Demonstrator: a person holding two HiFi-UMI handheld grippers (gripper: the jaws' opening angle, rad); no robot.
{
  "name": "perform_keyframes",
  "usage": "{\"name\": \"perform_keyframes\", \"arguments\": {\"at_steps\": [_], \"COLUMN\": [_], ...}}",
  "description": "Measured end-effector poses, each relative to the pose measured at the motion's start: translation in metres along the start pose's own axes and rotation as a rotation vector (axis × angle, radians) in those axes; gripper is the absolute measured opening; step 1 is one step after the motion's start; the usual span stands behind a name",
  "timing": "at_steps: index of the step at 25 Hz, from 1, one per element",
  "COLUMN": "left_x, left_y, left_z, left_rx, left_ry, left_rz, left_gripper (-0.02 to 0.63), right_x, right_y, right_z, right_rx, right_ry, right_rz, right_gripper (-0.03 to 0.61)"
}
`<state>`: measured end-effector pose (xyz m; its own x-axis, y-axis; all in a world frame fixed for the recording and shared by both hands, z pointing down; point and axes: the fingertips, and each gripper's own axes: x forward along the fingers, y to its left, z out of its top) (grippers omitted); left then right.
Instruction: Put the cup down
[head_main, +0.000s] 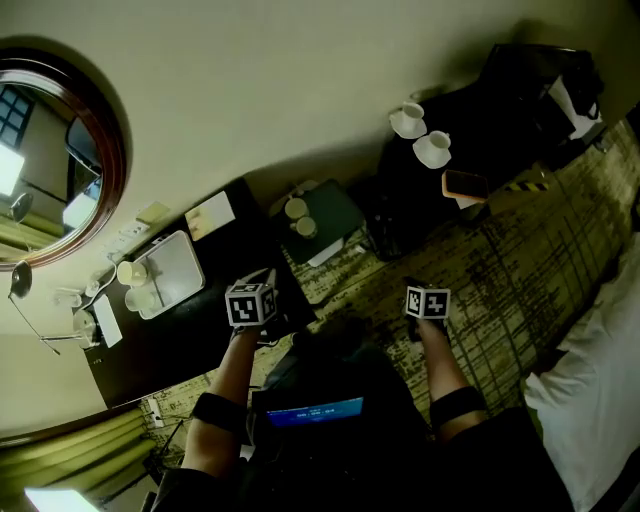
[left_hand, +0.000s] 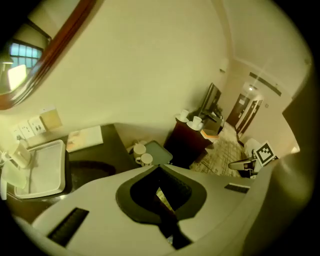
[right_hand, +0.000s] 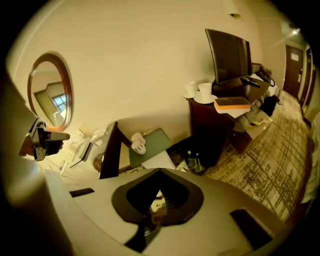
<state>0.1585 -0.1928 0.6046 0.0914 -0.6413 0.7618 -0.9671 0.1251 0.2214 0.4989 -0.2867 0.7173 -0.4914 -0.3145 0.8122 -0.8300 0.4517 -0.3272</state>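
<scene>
Pressed together on nothing at the left gripper (head_main: 252, 306) and the right gripper (head_main: 427, 303) alike, both up over the carpet (head_main: 500, 280); no cup carried. Standing already: cups (head_main: 131, 272) at the edge of the tray (head_main: 175, 265) on the table (head_main: 200, 340), more on the green tray (head_main: 335, 215) and the cabinet (head_main: 470, 110); judged either done or not yet begun.

Showing white cups (right_hand: 205, 90) beyond the right gripper (right_hand: 156, 207), dark-brown cabinet (right_hand: 212, 135) under them, beige carpet (right_hand: 270, 165) streaked black alongside.
</scene>
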Motion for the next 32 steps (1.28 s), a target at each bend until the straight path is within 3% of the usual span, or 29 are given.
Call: {"name": "perform_keyframes", "arguments": {"at_steps": [9,15,24,32], "left_x": [-0.076,-0.124,-0.195,-0.269], "left_y": [0.047,0.072,0.112,0.154], "left_z": [0.026,0.026,-0.007,-0.052], "left_rx": [-0.12,-0.142,-0.262,-0.35], "left_ry": [-0.254,-0.368,-0.436,-0.469], "left_rz": [0.171,0.292,0.478,0.623], "left_gripper": [0.003,0.003,0.003,0.003], "right_x": [-0.004,-0.001,-0.006,0.003], "right_y": [0.115,0.204,0.319,0.438], "right_z": [0.114,0.152,0.156,0.11], "right_rx": [-0.238,-0.447,-0.642,-0.824], "right_ry": [-0.193,-0.275,-0.311,-0.255], "right_rz": [0.176,0.32,0.524,0.712], "right_gripper": [0.009,0.011,0.011,0.011]}}
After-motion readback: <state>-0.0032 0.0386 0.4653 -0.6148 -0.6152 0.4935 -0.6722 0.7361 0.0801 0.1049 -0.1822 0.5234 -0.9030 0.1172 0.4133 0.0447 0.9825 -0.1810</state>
